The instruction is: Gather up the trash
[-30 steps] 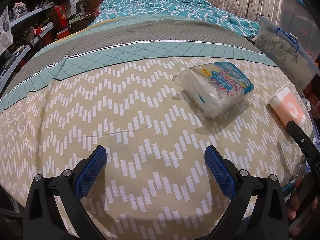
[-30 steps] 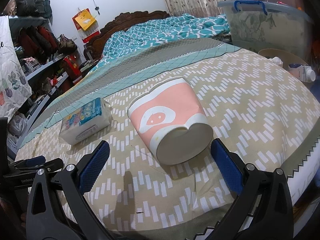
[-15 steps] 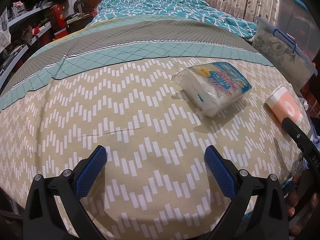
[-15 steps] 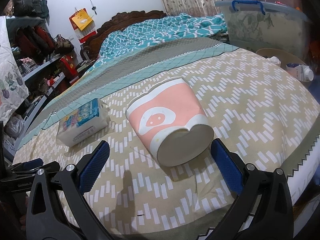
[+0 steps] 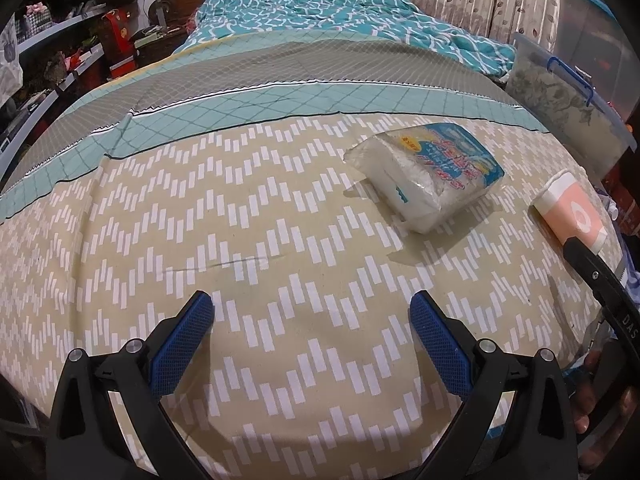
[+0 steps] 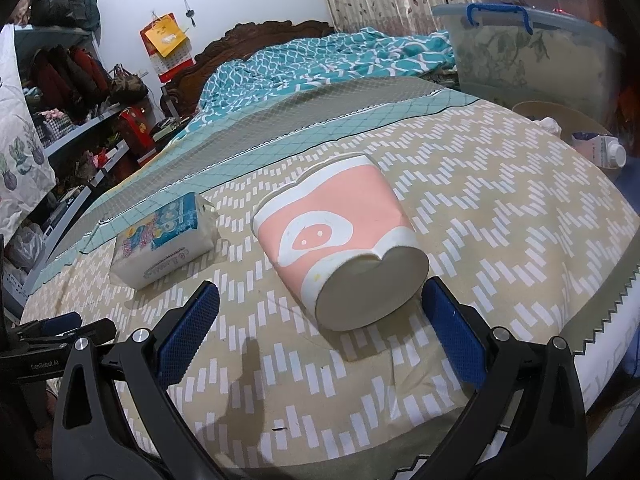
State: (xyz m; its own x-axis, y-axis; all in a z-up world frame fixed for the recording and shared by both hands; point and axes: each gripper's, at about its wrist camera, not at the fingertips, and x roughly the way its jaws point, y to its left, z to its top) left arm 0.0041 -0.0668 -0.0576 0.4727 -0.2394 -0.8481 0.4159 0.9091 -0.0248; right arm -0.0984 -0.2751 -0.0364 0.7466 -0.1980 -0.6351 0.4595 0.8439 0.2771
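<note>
A pink and white paper cup [image 6: 340, 240] lies on its side on the bed, its base toward my right gripper [image 6: 320, 328]. That gripper is open and empty, its blue pads just short of the cup's base on either side. The cup also shows at the right edge of the left wrist view [image 5: 572, 212]. A white and blue plastic tissue pack [image 5: 428, 176] lies on the bed ahead and right of my left gripper [image 5: 312, 332], which is open and empty over bare bedspread. The pack shows left of the cup in the right wrist view [image 6: 164, 240].
The beige chevron bedspread [image 5: 240, 220] covers the bed, with a teal quilt [image 5: 340, 12] at the head. A round bin [image 6: 560, 120] holding a carton [image 6: 600, 150] stands right of the bed, beside a lidded plastic storage box [image 6: 528, 52]. Cluttered shelves [image 6: 72, 112] stand at the left.
The right gripper has edged slightly closer to the cup. The left gripper has drifted a little; the pack and cup have not moved.
</note>
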